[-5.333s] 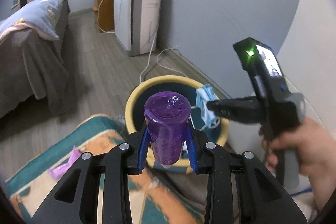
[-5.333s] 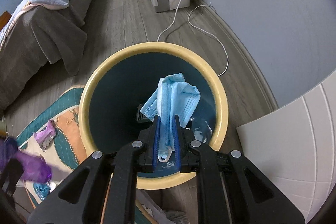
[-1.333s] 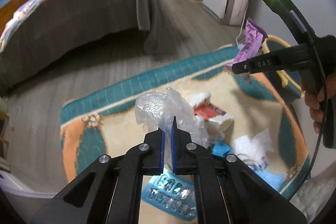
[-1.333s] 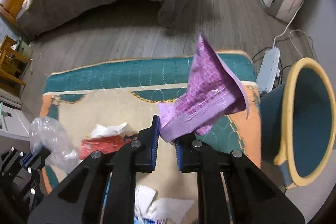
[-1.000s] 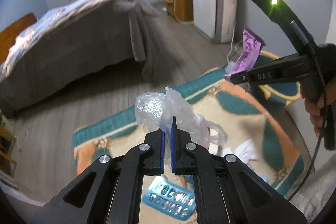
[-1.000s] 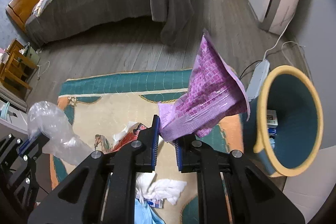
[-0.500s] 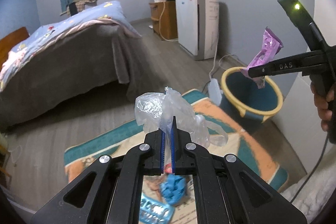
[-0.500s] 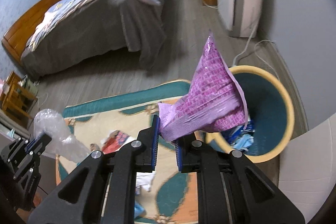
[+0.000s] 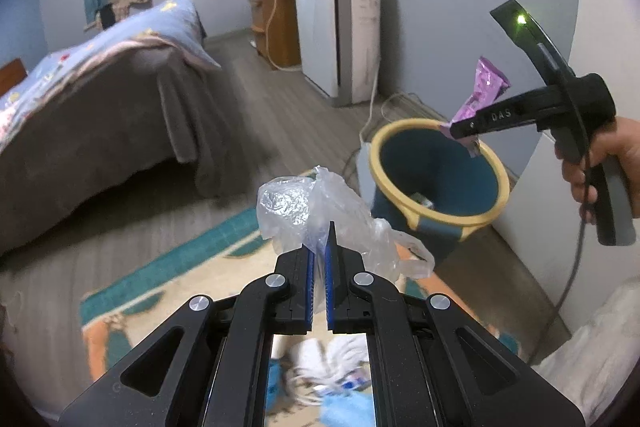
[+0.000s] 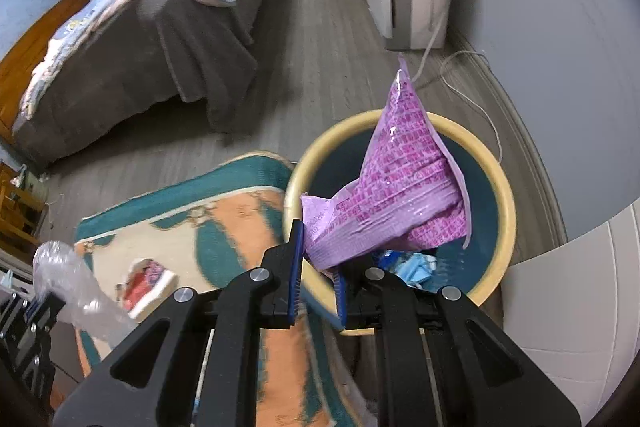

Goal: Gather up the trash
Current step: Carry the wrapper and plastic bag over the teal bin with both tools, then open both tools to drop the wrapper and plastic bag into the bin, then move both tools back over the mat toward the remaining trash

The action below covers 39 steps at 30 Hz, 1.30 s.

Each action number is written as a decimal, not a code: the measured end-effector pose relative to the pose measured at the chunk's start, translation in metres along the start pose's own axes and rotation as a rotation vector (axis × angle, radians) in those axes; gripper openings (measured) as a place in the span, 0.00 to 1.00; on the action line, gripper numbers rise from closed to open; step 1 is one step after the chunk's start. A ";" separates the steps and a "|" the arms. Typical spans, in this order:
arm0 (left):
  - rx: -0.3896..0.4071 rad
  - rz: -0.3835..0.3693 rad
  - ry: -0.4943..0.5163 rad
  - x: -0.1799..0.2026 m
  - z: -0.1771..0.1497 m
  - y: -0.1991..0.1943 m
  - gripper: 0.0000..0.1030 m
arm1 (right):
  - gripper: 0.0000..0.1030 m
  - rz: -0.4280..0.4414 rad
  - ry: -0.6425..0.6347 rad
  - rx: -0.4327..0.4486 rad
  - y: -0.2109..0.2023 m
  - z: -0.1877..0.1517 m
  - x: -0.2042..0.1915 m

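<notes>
A crumpled clear plastic bag (image 9: 320, 211) is pinched in my left gripper (image 9: 319, 255), which is shut on it above the rug, short of the bin. My right gripper (image 10: 318, 259) is shut on a purple snack wrapper (image 10: 396, 195) and hangs over the near rim of the blue bin with a yellow rim (image 10: 500, 187). From the left wrist the wrapper (image 9: 484, 91) and right gripper (image 9: 460, 131) sit above the bin (image 9: 436, 163). Blue masks and other scraps (image 10: 412, 263) lie inside the bin. The clear bag (image 10: 76, 287) also shows at the left edge.
A patterned teal and orange rug (image 10: 224, 219) carries a red and white packet (image 10: 148, 279) and blue and white scraps (image 9: 324, 379). A bed with a grey cover (image 9: 100, 115) stands left. A white appliance (image 9: 340, 39) and its cable (image 10: 472, 99) are behind the bin; a white panel (image 10: 572, 291) is right of it.
Both grippers have swung from the rug toward the bin. The purple wrapper is now over the bin's opening, and the clear bag has come closer to it.
</notes>
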<state>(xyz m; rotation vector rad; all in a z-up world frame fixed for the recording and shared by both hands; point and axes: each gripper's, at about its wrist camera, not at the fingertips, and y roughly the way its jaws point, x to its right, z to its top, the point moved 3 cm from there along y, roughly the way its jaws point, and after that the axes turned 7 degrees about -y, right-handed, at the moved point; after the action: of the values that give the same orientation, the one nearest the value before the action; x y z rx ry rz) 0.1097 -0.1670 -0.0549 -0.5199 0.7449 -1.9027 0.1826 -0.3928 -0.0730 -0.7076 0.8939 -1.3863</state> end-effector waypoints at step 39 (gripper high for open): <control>-0.041 -0.066 0.056 0.095 0.060 0.109 0.89 | 0.81 -0.041 0.284 -0.011 0.028 -0.010 0.085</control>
<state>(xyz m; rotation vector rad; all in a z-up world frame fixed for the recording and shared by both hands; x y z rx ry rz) 0.1784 -0.3048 -0.0846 -0.5244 0.8134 -1.9730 0.1857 -0.4741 -0.1118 -0.5473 1.1150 -1.5441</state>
